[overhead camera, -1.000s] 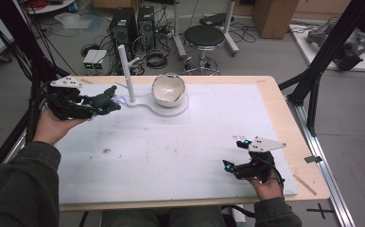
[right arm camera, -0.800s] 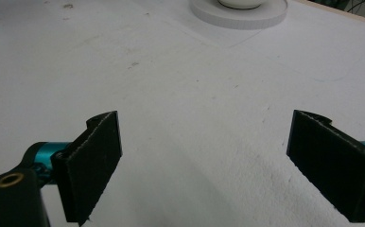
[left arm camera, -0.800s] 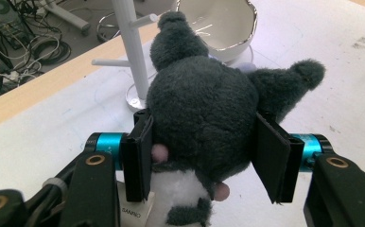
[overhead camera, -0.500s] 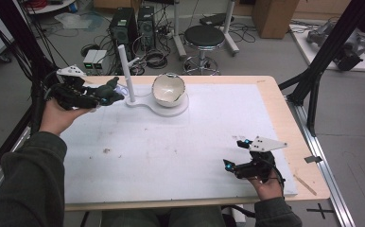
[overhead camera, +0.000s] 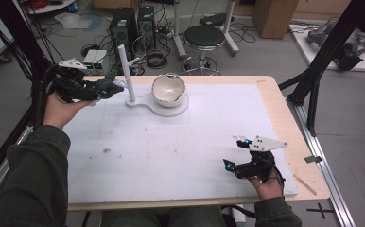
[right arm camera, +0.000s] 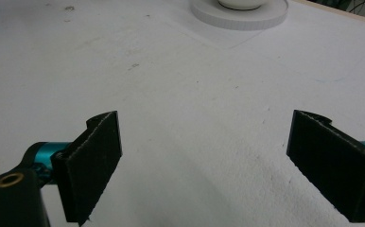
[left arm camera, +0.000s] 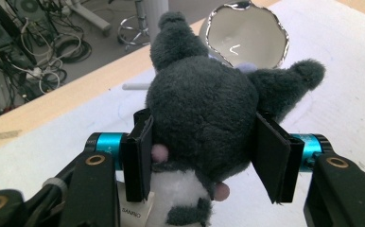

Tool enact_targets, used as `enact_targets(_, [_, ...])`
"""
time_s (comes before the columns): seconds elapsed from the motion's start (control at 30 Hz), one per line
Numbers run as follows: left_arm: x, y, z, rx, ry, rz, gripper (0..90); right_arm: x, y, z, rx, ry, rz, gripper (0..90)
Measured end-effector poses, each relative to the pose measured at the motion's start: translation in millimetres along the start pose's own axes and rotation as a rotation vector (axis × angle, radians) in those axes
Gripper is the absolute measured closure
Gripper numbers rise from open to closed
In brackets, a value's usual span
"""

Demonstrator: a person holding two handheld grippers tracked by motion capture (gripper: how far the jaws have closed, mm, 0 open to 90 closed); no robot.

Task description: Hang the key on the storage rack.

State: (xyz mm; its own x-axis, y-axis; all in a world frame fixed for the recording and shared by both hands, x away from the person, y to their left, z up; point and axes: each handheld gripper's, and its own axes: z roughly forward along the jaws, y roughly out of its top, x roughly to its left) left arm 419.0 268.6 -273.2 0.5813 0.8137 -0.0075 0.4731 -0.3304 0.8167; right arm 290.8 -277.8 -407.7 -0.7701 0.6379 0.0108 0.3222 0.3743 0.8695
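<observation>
White sheeting is seen over the counter [overhead camera: 284,106]. A grey plush [left arm camera: 204,118] is clamped between the pads of the left hand-held gripper [overhead camera: 106,86], held above the counter's far left edge, just beside the white post [overhead camera: 126,71]. The shell-shaped bowl [overhead camera: 168,89] is set on its white base [overhead camera: 178,108] beyond. The right hand-held gripper [overhead camera: 235,152] is held open over the near right, nothing between its pads.

A lab: computer towers [overhead camera: 132,23], tangled cables [overhead camera: 154,59] and a black frame [overhead camera: 329,52] around the table [overhead camera: 275,101]
</observation>
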Motion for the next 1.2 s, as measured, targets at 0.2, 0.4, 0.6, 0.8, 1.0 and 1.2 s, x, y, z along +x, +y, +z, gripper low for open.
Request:
enact_targets(0.2, [3.6, 0.4, 4.7, -0.002, 0.017, -0.024, 45.3, 0.0, -0.5, 0.7, 0.002, 0.006, 0.004, 10.0])
enact_targets(0.4, [5.6, 0.8, 9.6, -0.014, 0.021, -0.045, 45.3, 0.1, -0.6, 1.9, 0.006, 0.011, 0.001, 10.0])
enact_targets(0.6, [6.7, 0.1, 13.9, -0.005, 0.04, -0.055, 45.3, -0.2, -0.9, 1.4, 0.005, 0.009, 0.006, 10.0])
enact_targets(0.8, [7.2, -0.5, 18.4, 0.018, 0.062, -0.061, 45.1, -0.3, -0.9, 1.7, 0.006, 0.012, 0.005, 10.0])
enact_targets(1.0, [7.7, -0.7, 21.3, 0.031, 0.073, -0.071, 45.1, -0.9, -0.9, 1.7, 0.003, 0.014, 0.0, 10.0])
enact_targets(1.2, [8.8, -1.6, 25.4, 0.052, 0.09, -0.081, 45.0, -0.5, -0.8, 1.1, 0.004, 0.014, 0.007, 10.0])
